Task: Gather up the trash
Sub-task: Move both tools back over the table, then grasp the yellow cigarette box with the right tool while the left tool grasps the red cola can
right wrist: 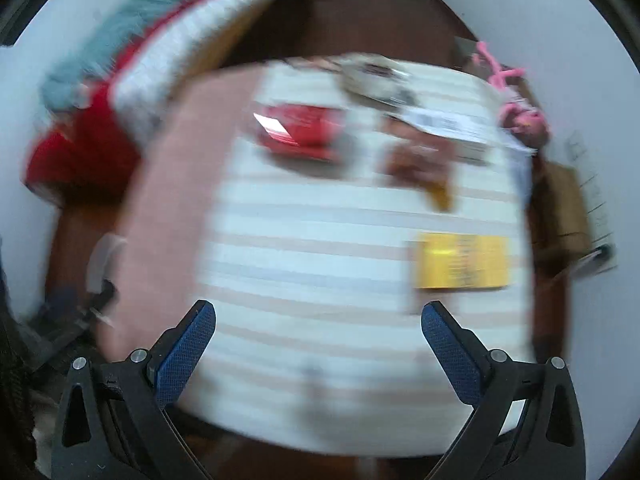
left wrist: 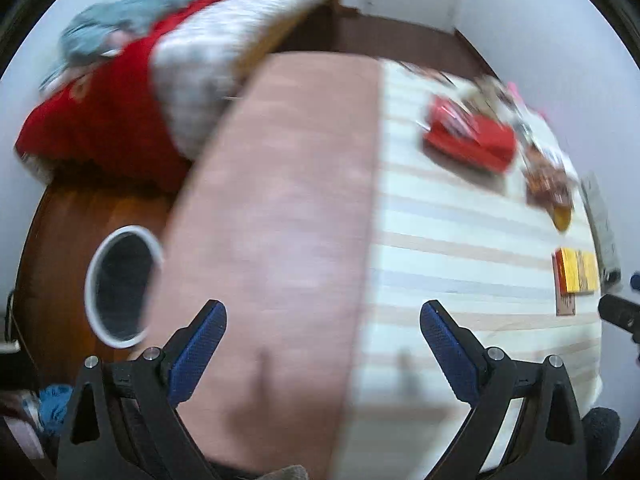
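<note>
Trash lies on a striped bed (left wrist: 460, 240) (right wrist: 320, 260): a red packet (left wrist: 470, 140) (right wrist: 300, 130), a brown snack wrapper (left wrist: 548, 184) (right wrist: 420, 168), a yellow box (left wrist: 578, 276) (right wrist: 462, 262) and a white printed wrapper (right wrist: 444, 126) at the far edge. A white-rimmed bin (left wrist: 120, 288) stands on the floor left of the bed. My left gripper (left wrist: 323, 344) is open and empty above the bed's pink blanket (left wrist: 280, 220). My right gripper (right wrist: 319, 344) is open and empty above the striped sheet. Both views are motion-blurred.
A pile of red, grey and teal bedding (left wrist: 140, 92) (right wrist: 120, 92) lies at the far left. A pink toy (right wrist: 516, 100) and a cardboard box (right wrist: 564, 208) sit on the brown floor right of the bed. White walls surround.
</note>
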Demonstrator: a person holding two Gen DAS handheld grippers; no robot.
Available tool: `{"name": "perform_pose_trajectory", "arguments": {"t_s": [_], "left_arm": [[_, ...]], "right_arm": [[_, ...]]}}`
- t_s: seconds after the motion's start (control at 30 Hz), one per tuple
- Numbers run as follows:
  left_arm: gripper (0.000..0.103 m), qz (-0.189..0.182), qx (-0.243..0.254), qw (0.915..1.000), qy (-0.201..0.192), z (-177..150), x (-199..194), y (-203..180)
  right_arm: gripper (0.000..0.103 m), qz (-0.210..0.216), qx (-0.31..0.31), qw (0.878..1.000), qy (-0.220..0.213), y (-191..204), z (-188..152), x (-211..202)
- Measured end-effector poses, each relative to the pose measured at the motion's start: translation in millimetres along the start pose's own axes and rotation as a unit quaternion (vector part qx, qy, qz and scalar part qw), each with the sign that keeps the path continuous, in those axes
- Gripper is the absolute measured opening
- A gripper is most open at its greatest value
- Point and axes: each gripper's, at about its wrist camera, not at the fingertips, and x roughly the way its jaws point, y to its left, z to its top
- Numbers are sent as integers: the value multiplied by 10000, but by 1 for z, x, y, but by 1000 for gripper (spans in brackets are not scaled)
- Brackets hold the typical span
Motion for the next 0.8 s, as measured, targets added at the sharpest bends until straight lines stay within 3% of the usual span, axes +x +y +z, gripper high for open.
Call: {"name": "perform_pose_trajectory", "arguments": {"t_s": [0.1,0.2,0.37,0.5,0.67,0.73,0.8], "left_arm": [[99,51,239,9996,107,2,19,-44],[99,173,375,9989,224,5,38,-78],[99,269,358,9984,355,10,53,-94],[100,291,377,9981,396,12,60,-93],[100,346,608,9970,324,21,61,-94],[100,419,916,9948,172,27,57,-96],[100,560,1465,9876,-74,37,52,-101]], "right_arm": [[103,-694,-765,9930,580,-42,5,37],[103,-1096,-1638,9727,1225,-69,13,78],[103,-1389,-2376,9493,1521,-89,23,119],[100,-1156,-2451,9561,1112,-96,39,119],[97,-432,-1796,9766,1104,-112,55,126],[85,-109,-1344,9845,1123,-121,56,126],[78,-79,-1022,9899,977,-125,55,122]]}}
